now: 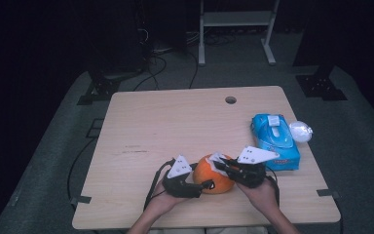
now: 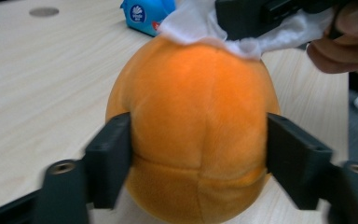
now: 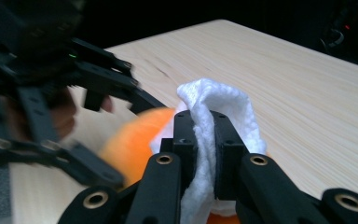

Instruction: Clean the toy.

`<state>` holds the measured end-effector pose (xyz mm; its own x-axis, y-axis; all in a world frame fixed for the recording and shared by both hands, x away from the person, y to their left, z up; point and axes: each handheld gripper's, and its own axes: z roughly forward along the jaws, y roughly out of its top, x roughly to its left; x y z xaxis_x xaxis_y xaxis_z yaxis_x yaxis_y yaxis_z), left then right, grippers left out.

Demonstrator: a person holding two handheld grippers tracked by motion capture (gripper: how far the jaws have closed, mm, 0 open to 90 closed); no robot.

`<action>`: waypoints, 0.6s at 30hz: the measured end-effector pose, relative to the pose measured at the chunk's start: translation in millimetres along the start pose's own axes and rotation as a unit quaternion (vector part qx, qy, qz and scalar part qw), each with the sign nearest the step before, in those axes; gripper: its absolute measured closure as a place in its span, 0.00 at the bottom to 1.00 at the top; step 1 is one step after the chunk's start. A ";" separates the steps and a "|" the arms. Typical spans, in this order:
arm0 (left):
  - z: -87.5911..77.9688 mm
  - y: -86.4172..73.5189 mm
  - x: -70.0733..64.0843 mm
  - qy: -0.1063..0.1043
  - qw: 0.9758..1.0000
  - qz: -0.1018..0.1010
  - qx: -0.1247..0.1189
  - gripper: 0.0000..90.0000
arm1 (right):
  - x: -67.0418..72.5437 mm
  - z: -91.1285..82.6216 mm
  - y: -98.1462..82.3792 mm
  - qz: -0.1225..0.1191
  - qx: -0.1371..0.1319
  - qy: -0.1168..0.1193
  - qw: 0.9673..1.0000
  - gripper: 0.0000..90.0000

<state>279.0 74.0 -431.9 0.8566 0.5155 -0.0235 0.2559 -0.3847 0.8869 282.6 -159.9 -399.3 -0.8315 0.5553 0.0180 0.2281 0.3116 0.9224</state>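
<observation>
While the L gripper point(image 2: 198, 163) braces the orange plush ball point(image 1: 214, 174) at the near edge of the table point(image 1: 175, 122), the R gripper point(image 3: 204, 154) works a white wipe point(image 3: 219, 109) over the ball's top.

L state: jaws part open, one pad on each flank of the ball, touching or v. nearly so; the fabric doesn't look dented, so I judge it a light clamp at most. R state: jaws fully closed, pinching a fold of the wipe between the pads.

Step in hand, as I read it: wiping the plush w/ the cloth.

Notes for doing it well:
- L grip should be snug, not crushing; the ball is soft and round, prob. rolls if only brushed.
- Keep R pinch tight; wipe may slip out under drag.
- Stroke away from L pads, short passes, so jaws don't collide.
- Rotate ball w/ L btwn passes to reach hidden side.

Blue wipes pack point(image 1: 275, 140) sits just right of the hands, a clear round object point(image 1: 300, 130) beside it.
</observation>
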 end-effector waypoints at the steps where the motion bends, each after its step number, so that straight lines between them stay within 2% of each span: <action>1: 0.2 0.4 -2.9 -0.001 1.000 0.008 0.000 0.39 | 5.5 1.0 2.0 -0.002 -0.004 0.016 1.000 0.91; 2: 0.3 0.9 -4.8 -0.001 1.000 0.019 0.004 0.40 | 11.0 2.9 3.8 -0.004 -0.006 0.033 0.999 0.91; 3: 0.3 1.0 -5.9 0.003 1.000 0.027 0.009 0.41 | 15.9 5.2 5.4 -0.016 -0.003 0.035 0.999 0.91; 4: -0.2 0.5 -5.3 0.002 1.000 0.023 0.011 0.42 | 18.0 6.5 6.4 -0.026 0.001 0.029 0.999 0.91; 5: -1.1 -0.6 -2.8 -0.003 1.000 0.017 0.013 0.43 | 15.2 6.6 5.8 -0.024 0.002 0.024 0.999 0.91; 6: -1.9 -2.4 -0.3 -0.004 1.000 0.011 0.017 0.44 | 8.8 5.2 4.3 -0.010 0.001 0.021 1.000 0.91; 8: -3.7 -6.7 4.5 -0.006 1.000 0.004 0.021 0.44 | -4.5 -0.6 -0.2 0.004 0.007 -0.011 1.000 0.91; 9: -4.2 -7.4 6.0 -0.011 1.000 -0.001 0.020 0.44 | -10.9 -4.1 -3.0 0.015 0.006 -0.018 1.000 0.91; 11: -2.9 -3.4 7.7 -0.020 1.000 -0.015 0.018 0.36 | -15.5 -7.4 -6.5 0.027 0.005 -0.022 0.999 0.91; 12: -2.1 -0.2 8.9 -0.026 0.999 -0.032 0.018 0.26 | -12.5 -6.9 -6.2 0.024 0.006 -0.022 0.999 0.91; 13: -2.1 2.1 10.1 -0.032 0.998 -0.050 0.009 0.18 | -8.3 -5.1 -5.3 0.020 0.006 -0.015 1.000 0.91; 14: -2.2 3.0 10.5 -0.033 0.998 -0.057 0.004 0.16 | -4.0 -2.8 -4.3 0.017 0.004 0.002 1.000 0.91; 15: -1.7 2.6 9.2 -0.025 0.999 -0.046 0.012 0.17 | 0.3 -0.4 -2.9 0.011 0.005 0.009 1.000 0.91; 16: -1.8 0.4 7.9 -0.014 0.999 -0.028 0.015 0.24 | 3.1 1.0 -1.2 -0.002 0.007 0.006 1.000 0.91; 17: -2.7 -1.8 8.6 -0.015 0.999 -0.028 0.015 0.29 | 3.2 0.8 0.2 -0.008 0.011 0.002 1.000 0.91; 18: -3.4 -3.0 9.6 -0.016 0.999 -0.034 0.018 0.32 | 0.2 -0.8 0.5 -0.003 0.010 0.000 1.000 0.91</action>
<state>284.9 82.7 -433.2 0.8502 0.5173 -0.0976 0.3294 -0.3781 0.8652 282.1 -160.2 -398.5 -0.8328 0.5534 0.0135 0.2342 0.3302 0.9144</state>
